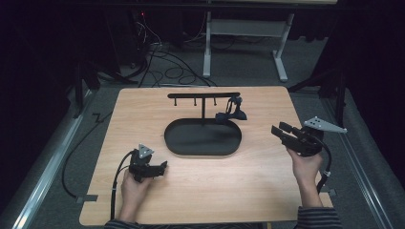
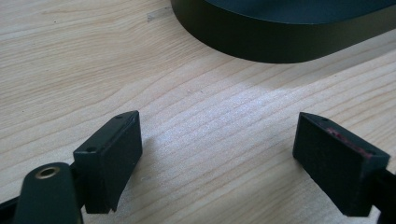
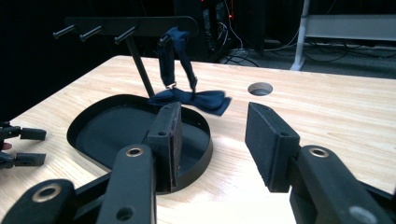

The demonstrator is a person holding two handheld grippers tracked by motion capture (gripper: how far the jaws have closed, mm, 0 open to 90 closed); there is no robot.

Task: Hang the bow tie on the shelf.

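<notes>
Rightmost, the right gripper (image 1: pixel 282 131) is held above the table's (image 1: pixel 200 191) right edge, its jaws parted with nothing between them; in the right gripper view the gap between the two black pads looks toward the dark blue bow tie (image 3: pixel 194 99). The bow tie hangs by its strap from the right end of the crossbar of a black stand (image 3: pixel 135 28), with the bow itself resting on the far rim of the black oval tray (image 3: pixel 196 161) at the stand's foot. Three bare pegs project from the crossbar to the left of the strap. In the high view the bow tie (image 1: pixel 232 113) sits at the tray's back right, well apart from both grippers. The left gripper (image 1: pixel 165 167) is held low over the table near its front left, just in front of the tray's left end; its jaws likewise stand released and wide apart, with bare wood grain between the pads and the tray's dark wall (image 2: pixel 261 37) ahead in the left gripper view. A round hole (image 3: pixel 260 88) pierces the tabletop beyond the bow tie. Cables and a white desk frame lie on the floor behind the table.
</notes>
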